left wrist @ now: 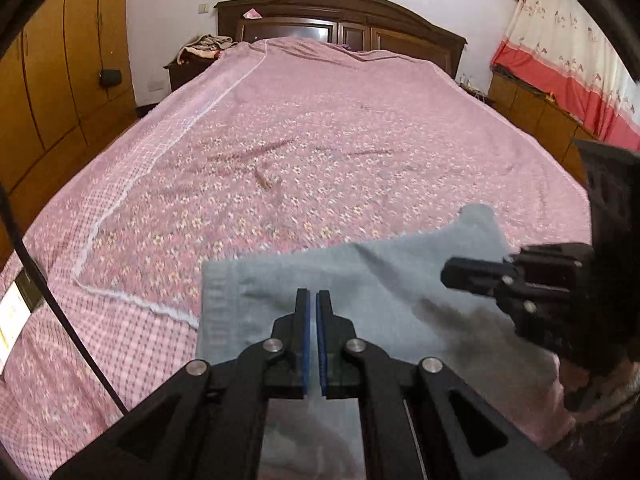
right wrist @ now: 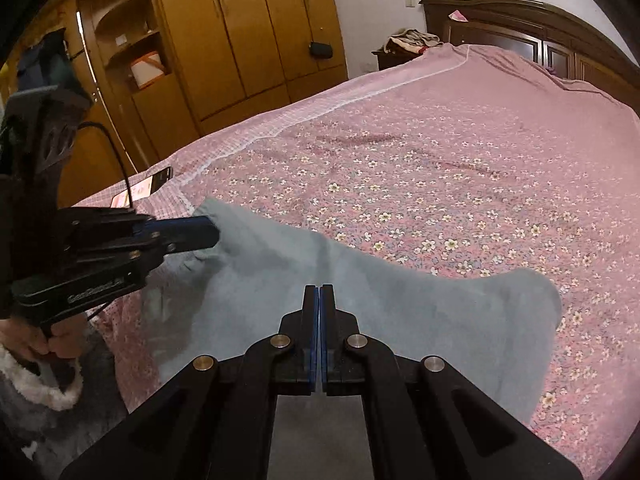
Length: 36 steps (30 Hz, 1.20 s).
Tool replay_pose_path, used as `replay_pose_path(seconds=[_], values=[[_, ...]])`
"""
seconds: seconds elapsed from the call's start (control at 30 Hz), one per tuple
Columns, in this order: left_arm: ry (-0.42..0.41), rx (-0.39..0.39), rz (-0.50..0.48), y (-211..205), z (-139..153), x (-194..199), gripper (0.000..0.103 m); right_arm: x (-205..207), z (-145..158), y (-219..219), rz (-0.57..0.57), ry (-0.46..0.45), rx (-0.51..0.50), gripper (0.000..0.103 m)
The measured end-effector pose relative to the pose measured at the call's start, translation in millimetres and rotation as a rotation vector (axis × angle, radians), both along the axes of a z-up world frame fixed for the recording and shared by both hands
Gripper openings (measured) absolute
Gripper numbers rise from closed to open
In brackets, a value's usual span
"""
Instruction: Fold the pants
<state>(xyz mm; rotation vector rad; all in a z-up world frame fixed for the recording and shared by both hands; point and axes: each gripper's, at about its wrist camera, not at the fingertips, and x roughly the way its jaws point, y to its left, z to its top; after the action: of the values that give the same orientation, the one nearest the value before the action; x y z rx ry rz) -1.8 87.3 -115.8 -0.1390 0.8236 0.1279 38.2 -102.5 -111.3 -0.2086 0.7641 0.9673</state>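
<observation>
A pair of grey-blue pants is held up over the near end of a bed spread with a pink floral cover — each of two hand-held grippers pinching one part of the cloth's near edge, so that the garment is spread between them and can, by the look of it, be carried over into a fold.

In the left wrist view the left gripper sits at 6 o'clock, its blue-padded jaws drawn together to a narrow slit with the fabric running under and between them; the elastic waistband lies at about 8 o'clock of the tips. The right gripper comes in from 3 o'clock, nipping the cloth's edge.

From the right wrist view the right gripper's jaws are likewise closed tight on the pants at 6 o'clock, while the left one reaches in from 9 o'clock, clamped on a bunched corner. Both tools angle downward toward the mattress. Below the left tool, at 8 o'clock, a hand in a fleece-cuffed sleeve grips its handle.

The far flap of the pants hangs out at 4 o'clock over the bedspread. A phone lies near the bed's edge at 10 o'clock, well clear of the garment — the fold appears to be only starting.
</observation>
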Motion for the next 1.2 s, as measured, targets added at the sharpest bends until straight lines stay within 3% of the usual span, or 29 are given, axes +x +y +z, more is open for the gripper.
replay_pose_path(seconds=[0.2, 0.4, 0.6, 0.77, 0.9, 1.2], values=[[0.017, 0.041, 0.016, 8.9, -10.6, 20.7, 0.002, 25.5, -12.2, 9.3, -0.050, -0.002, -0.039, 0.002], [0.052, 0.041, 0.058, 34.8, -35.2, 39.7, 0.002, 44.4, -53.8, 8.9, -0.106, 0.019, -0.089, 0.000], [0.062, 0.050, 0.079, 51.0, -65.7, 47.7, 0.002, 42.6, -53.2, 11.4, -0.114, 0.002, -0.110, 0.000], [0.062, 0.079, 0.095, 45.3, -54.8, 44.5, 0.002, 26.5, -26.5, -6.6, -0.167, -0.033, -0.082, 0.000], [0.035, 0.084, 0.072, 33.0, -30.8, 23.5, 0.002, 17.6, -13.1, -32.9, -0.205, 0.004, -0.029, 0.000], [0.054, 0.031, 0.077, 24.4, -28.1, 7.4, 0.002, 19.2, -19.5, -49.6, -0.242, 0.047, -0.021, 0.000]])
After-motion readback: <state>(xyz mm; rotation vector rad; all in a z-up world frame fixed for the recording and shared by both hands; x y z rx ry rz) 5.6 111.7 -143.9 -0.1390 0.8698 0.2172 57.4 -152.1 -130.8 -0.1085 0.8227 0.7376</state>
